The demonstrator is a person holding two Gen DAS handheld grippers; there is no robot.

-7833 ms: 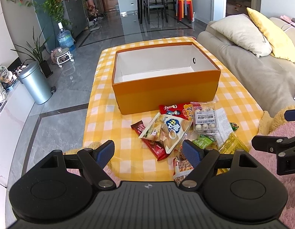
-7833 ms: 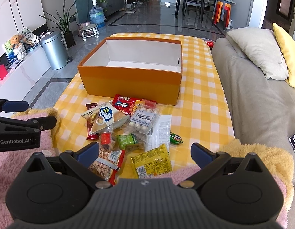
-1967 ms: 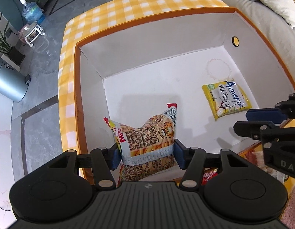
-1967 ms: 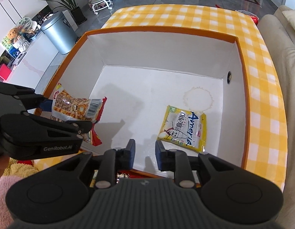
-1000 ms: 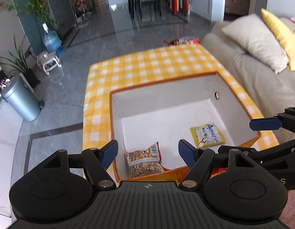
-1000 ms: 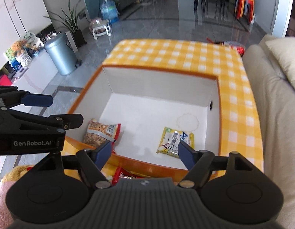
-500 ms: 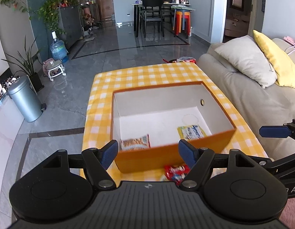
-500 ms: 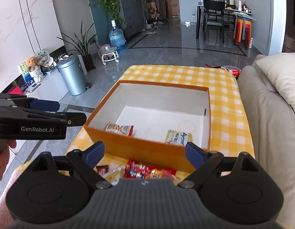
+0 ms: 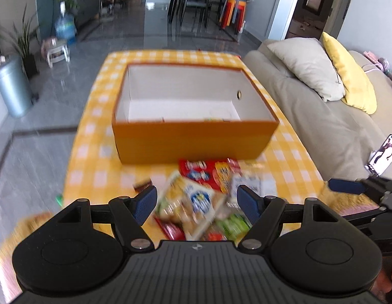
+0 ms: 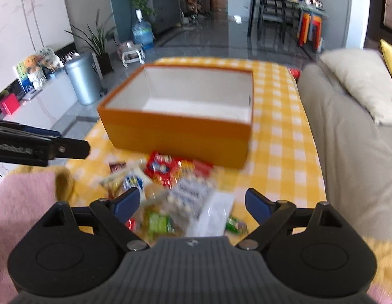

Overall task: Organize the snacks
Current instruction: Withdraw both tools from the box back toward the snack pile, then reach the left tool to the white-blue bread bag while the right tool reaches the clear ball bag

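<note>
An orange box [image 9: 193,139] with a white inside stands on the yellow checked table [image 9: 94,136]; it also shows in the right wrist view [image 10: 175,134]. A blurred pile of snack packets [image 9: 198,197] lies in front of it, also seen in the right wrist view [image 10: 170,187]. My left gripper [image 9: 197,200] is open and empty above the near part of the pile, over a white and yellow packet [image 9: 193,202]. My right gripper [image 10: 192,201] is open and empty above a clear packet [image 10: 188,197]. The box's near wall hides its floor and contents.
A grey sofa [image 9: 322,116] with a beige pillow [image 9: 307,63] and a yellow pillow [image 9: 350,73] runs along the table's right side. A metal bin [image 10: 83,78] stands on the floor to the left. A pink fluffy cover [image 10: 21,202] lies at the near left.
Both grippers, open and empty, have pulled back from above the box and dropped lower toward the snack pile. The two packets in the box have slipped out of sight behind its near wall.
</note>
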